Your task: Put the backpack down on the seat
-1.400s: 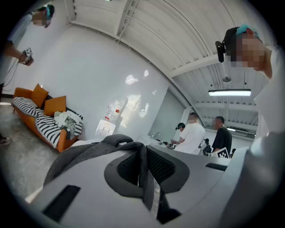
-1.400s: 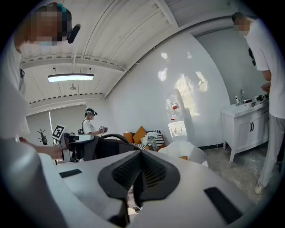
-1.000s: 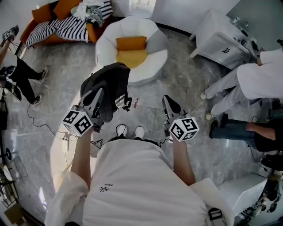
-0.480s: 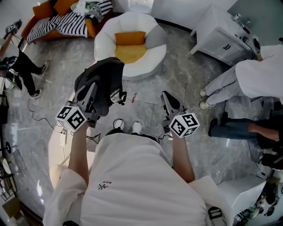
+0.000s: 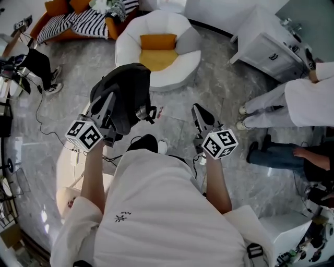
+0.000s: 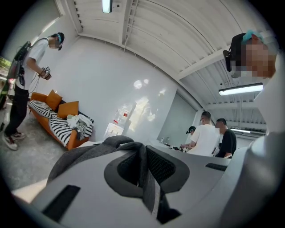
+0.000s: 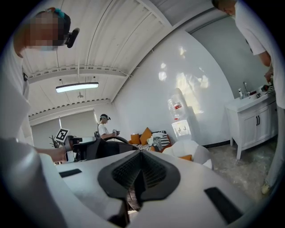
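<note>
A black backpack (image 5: 128, 91) hangs in the air from my left gripper (image 5: 111, 99), which is shut on its grey strap (image 6: 143, 171). The bag is short of the seat, a white round armchair (image 5: 177, 68) with orange cushions (image 5: 156, 49), which stands on the floor ahead. My right gripper (image 5: 197, 109) is held level at the right, its jaws together with nothing in them. In the right gripper view the backpack (image 7: 104, 149) shows at the left and the armchair (image 7: 191, 149) beyond the jaws.
An orange sofa (image 5: 57, 8) with a striped blanket stands at the back left. A white cabinet (image 5: 263, 39) is at the back right. People stand at the right (image 5: 308, 99) and left (image 5: 34, 62). Cables (image 5: 44, 130) trail on the marble floor.
The left gripper and the hanging backpack have shifted a little left and up in the head view as the person steps. The right gripper has hardly moved.
</note>
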### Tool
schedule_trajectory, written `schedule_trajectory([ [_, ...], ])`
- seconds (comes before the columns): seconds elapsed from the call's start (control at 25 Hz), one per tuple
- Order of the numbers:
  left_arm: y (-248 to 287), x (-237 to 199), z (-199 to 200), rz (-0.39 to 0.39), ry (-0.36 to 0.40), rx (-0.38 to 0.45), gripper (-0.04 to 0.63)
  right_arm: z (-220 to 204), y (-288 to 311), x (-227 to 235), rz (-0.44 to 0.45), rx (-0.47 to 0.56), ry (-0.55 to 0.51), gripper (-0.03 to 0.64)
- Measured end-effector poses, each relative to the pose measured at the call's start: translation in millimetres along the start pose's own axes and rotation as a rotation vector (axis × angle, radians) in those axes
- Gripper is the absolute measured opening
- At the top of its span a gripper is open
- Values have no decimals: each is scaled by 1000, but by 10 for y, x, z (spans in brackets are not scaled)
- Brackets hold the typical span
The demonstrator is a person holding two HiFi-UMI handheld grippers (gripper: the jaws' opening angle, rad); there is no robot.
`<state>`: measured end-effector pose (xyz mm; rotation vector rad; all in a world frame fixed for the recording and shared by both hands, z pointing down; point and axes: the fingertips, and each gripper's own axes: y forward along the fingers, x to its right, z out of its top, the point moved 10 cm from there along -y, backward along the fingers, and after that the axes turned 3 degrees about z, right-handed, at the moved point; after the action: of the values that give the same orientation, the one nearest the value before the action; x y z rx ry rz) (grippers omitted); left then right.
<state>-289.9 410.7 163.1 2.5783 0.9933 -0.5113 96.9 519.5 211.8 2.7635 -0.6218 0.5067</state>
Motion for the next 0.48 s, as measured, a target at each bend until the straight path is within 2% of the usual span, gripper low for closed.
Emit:
schedule_trajectory([
  [0.48,210,-142,74,23,18,-8,42,78,149,123,-10,-43,-8,25],
])
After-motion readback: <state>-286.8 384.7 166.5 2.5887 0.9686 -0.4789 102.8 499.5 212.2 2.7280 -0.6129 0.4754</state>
